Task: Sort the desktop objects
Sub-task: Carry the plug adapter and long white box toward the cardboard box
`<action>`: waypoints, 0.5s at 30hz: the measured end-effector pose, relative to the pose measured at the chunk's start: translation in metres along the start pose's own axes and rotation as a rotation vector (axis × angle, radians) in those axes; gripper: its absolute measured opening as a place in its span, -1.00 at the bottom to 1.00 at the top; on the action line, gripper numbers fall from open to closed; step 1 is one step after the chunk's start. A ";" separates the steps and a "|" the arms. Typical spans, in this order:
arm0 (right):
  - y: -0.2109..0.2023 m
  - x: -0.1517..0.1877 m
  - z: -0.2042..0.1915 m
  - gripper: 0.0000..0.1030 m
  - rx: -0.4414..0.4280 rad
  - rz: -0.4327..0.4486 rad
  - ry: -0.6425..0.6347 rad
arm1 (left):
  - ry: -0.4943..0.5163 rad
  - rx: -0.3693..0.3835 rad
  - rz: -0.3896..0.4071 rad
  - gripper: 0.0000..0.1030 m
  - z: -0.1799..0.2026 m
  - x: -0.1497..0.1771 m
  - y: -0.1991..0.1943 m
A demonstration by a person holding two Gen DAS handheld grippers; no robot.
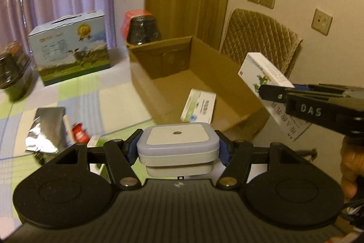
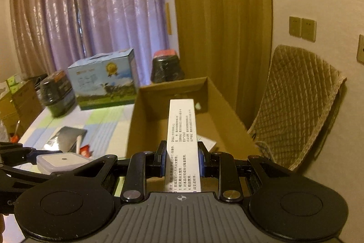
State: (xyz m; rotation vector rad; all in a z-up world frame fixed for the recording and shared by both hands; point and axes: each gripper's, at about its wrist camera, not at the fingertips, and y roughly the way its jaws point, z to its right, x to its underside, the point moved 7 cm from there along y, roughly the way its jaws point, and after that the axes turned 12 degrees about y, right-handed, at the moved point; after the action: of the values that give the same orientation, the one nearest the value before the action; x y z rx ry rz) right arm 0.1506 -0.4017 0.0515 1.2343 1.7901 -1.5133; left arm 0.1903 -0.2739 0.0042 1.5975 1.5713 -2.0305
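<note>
Left tongs pinch a white case, right tongs a carton — above the box's rim.

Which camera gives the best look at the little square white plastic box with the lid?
The left wrist view: the small square white lidded plastic box sits centred, close, clamped between the left gripper fingers. The right wrist view shows only its top at the lower left edge.

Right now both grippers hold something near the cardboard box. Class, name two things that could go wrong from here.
1. The right gripper pinches the long medicine box near one end only; it might swing or slip before release.
2. The left gripper carries the square white device close beside the right gripper above the cardboard box; the two could collide.
</note>
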 end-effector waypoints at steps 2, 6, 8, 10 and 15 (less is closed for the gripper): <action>0.009 -0.008 0.006 -0.55 0.003 0.000 0.003 | -0.003 0.004 0.011 0.19 0.002 -0.011 0.010; 0.026 -0.020 0.017 -0.55 0.009 -0.006 0.014 | -0.008 0.013 0.025 0.19 0.004 -0.032 0.031; 0.034 -0.026 0.023 -0.55 0.012 -0.011 0.023 | -0.013 0.017 0.031 0.19 0.004 -0.041 0.041; 0.043 -0.030 0.028 -0.55 0.015 -0.017 0.027 | -0.020 0.025 0.036 0.19 0.003 -0.049 0.051; 0.058 -0.037 0.037 -0.55 0.023 -0.023 0.034 | -0.027 0.046 0.037 0.19 0.004 -0.061 0.072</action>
State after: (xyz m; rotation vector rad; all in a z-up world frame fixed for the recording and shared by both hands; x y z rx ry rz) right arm 0.2114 -0.4503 0.0430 1.2614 1.8190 -1.5388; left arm 0.2598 -0.3382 0.0051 1.5953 1.4851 -2.0746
